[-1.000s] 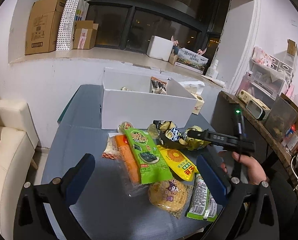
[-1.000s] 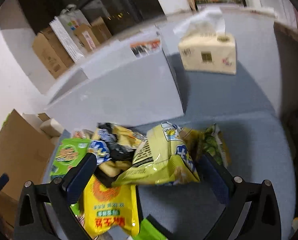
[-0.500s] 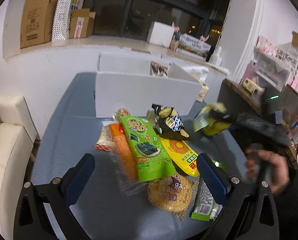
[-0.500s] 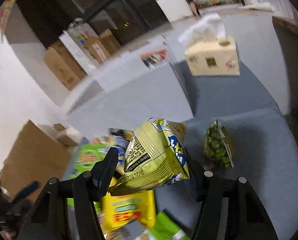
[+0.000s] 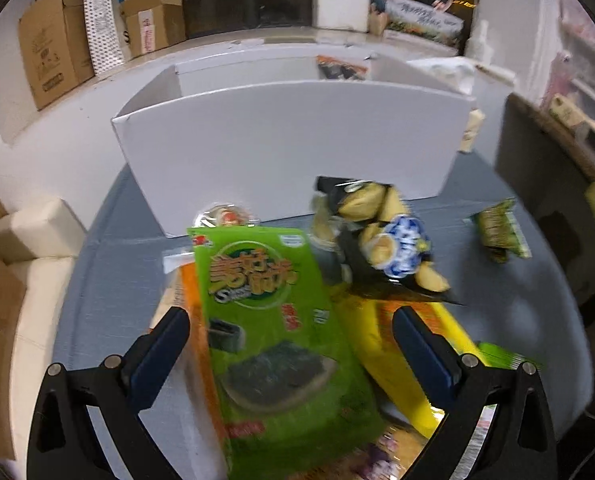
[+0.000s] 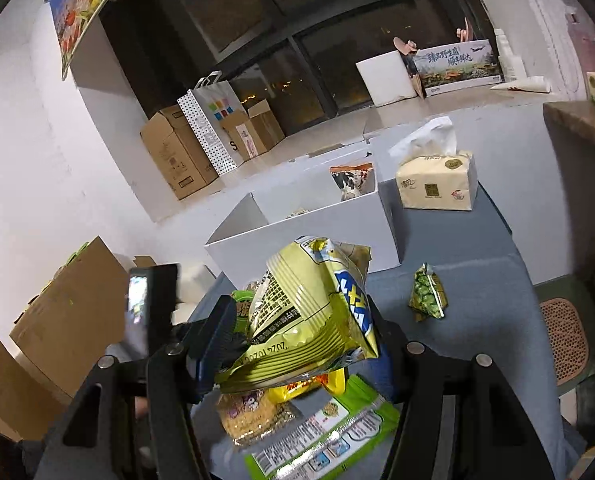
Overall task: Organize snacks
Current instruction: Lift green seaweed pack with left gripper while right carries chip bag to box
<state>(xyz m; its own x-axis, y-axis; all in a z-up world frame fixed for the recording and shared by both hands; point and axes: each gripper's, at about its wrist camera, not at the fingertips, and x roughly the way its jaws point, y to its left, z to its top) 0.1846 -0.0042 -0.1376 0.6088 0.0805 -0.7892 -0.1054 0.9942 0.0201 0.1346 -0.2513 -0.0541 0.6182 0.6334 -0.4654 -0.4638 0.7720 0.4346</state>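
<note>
My right gripper (image 6: 303, 344) is shut on a yellow snack bag (image 6: 309, 316) and holds it lifted above the blue table, in front of the white box (image 6: 309, 236). My left gripper (image 5: 291, 354) is open, its fingers on either side of a green seaweed pack (image 5: 277, 320) lying on the snack pile. A black and yellow snack bag (image 5: 381, 244) lies just beyond it, before the white box (image 5: 289, 148). A small green pea bag (image 5: 497, 232) lies alone to the right; it also shows in the right wrist view (image 6: 427, 294).
A tissue box (image 6: 437, 184) stands right of the white box, which holds a few snacks (image 6: 353, 178). More packets (image 6: 321, 440) lie under my right gripper. Cardboard boxes (image 6: 173, 156) line the window ledge. A brown carton (image 6: 61, 320) stands left of the table.
My right gripper closed on the yellow bag and lifted it off the pile. My left gripper moved forward and down over the green seaweed pack, staying open.
</note>
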